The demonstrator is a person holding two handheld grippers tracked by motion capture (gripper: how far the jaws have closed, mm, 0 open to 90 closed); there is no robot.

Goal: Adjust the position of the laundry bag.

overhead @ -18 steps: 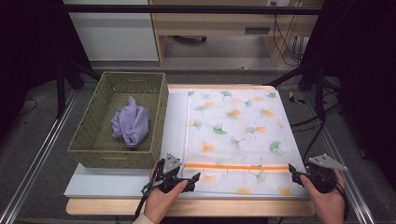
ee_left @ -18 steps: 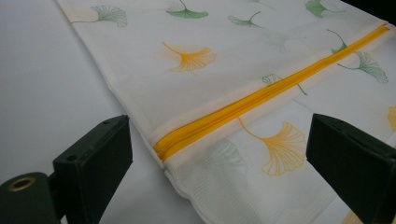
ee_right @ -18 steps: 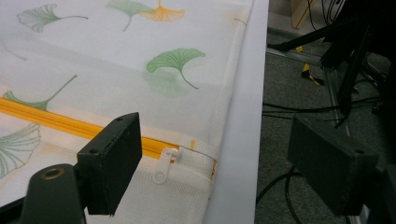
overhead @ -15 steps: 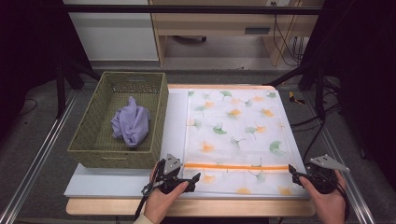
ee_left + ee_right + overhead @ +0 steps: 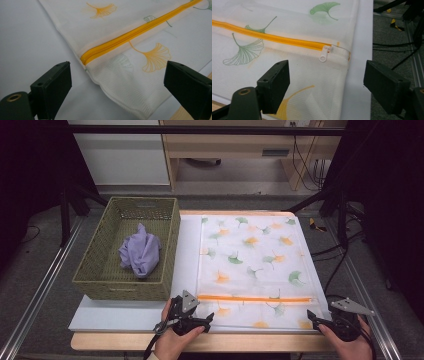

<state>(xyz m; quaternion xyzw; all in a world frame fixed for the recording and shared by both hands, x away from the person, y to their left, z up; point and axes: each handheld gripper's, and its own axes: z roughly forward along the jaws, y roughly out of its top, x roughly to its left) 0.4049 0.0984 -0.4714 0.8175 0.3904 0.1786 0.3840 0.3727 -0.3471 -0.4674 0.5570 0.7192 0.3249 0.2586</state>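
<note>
A white mesh laundry bag (image 5: 255,265) printed with orange and green ginkgo leaves lies flat on the counter (image 5: 125,317), its near end toward the person. An orange zipper (image 5: 255,298) runs across the bag close to that near end.

The left hand-held gripper (image 5: 207,318) rests at the bag's near left corner. In the left gripper view its two black jaws stand spread wide, with nothing pinched. The corner of the bag (image 5: 120,82) lies ahead of them and between them, and the closed end of the zipper (image 5: 86,58) sits just beyond the left jaw. The jaws do not touch the fabric as far as can be seen.

The right hand-held gripper (image 5: 314,319) sits at the bag's near right corner, held by the person's right hand (image 5: 350,342). Its jaws are also spread apart and hold nothing. In the right gripper view the white zipper pull (image 5: 324,55) lies ahead of the jaws, nearer the left one, at the end of the zipper beside the bag's side edge. The right jaw hangs past the bag's edge, over the bare white counter surface.

Beyond the left hand-held gripper and off to its left, a green woven basket (image 5: 100,270) stands on the counter just beside the bag. A crumpled lilac cloth (image 5: 140,252) lies inside it.
</note>
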